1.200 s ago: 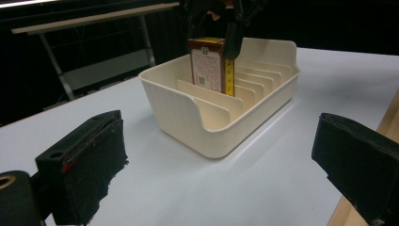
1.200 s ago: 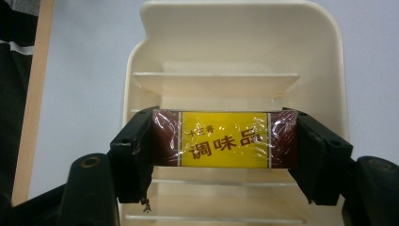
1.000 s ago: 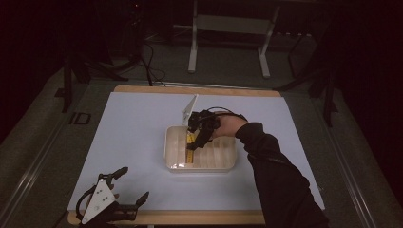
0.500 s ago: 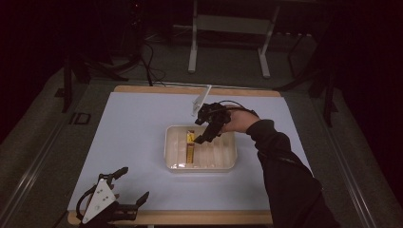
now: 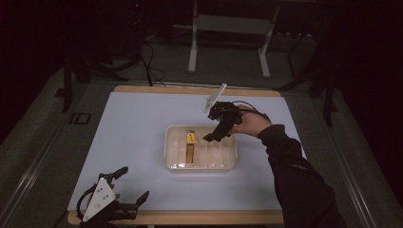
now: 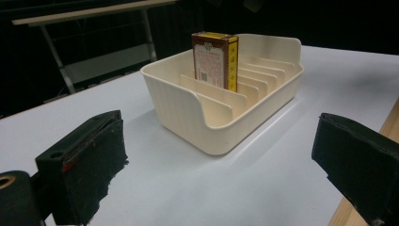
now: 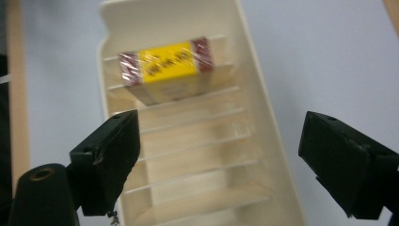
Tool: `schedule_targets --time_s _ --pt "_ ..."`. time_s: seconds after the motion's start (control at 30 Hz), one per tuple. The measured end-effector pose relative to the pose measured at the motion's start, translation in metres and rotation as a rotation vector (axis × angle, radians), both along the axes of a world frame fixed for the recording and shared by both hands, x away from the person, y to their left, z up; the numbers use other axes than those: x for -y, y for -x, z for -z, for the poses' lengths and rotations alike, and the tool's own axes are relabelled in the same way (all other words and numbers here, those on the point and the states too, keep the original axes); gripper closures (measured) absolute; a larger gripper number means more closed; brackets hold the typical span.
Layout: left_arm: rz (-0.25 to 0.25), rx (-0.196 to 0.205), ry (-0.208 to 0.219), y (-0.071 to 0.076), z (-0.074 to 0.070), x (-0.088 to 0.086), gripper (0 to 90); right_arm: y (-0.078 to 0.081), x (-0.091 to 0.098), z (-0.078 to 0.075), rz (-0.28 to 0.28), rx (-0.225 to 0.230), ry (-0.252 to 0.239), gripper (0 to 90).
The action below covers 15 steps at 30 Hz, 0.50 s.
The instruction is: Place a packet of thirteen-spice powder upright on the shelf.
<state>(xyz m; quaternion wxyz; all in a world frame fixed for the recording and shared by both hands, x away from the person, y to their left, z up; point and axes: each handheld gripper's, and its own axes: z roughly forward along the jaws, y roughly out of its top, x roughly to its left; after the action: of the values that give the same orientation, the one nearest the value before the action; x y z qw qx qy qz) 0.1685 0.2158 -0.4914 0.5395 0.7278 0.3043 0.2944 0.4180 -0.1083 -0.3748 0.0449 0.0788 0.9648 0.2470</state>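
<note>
Right tongs [image 5: 219, 128] released, empty, hovering over the slotted tray's [image 5: 228, 164] far right part; box [image 5: 190, 146] stands on edge in a left slot, long axis toward the table's [image 5: 138, 123] near edge. Left tongs [image 5: 124, 191] released at the near-left corner, well apart. Box label blurred in right gripper view.

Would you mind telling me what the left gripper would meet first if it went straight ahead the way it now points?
Most likely the cream slotted tray: in the left gripper view it sits directly ahead between the open jaws of the left gripper, with bare white table surface before it. The upright box stands farther back inside.
</note>
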Motion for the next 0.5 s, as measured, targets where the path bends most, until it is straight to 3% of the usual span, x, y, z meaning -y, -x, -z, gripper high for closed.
schedule_targets --time_s 0.4,0.5 --pt "-0.006 -0.012 0.002 -0.001 0.001 0.000 3.5 -0.003 0.028 0.000 0.161 0.040 -0.093 12.2" --pt "-0.006 -0.012 0.002 0.000 0.001 0.000 3.5 -0.002 0.041 0.005 0.227 0.075 -0.124 12.3"
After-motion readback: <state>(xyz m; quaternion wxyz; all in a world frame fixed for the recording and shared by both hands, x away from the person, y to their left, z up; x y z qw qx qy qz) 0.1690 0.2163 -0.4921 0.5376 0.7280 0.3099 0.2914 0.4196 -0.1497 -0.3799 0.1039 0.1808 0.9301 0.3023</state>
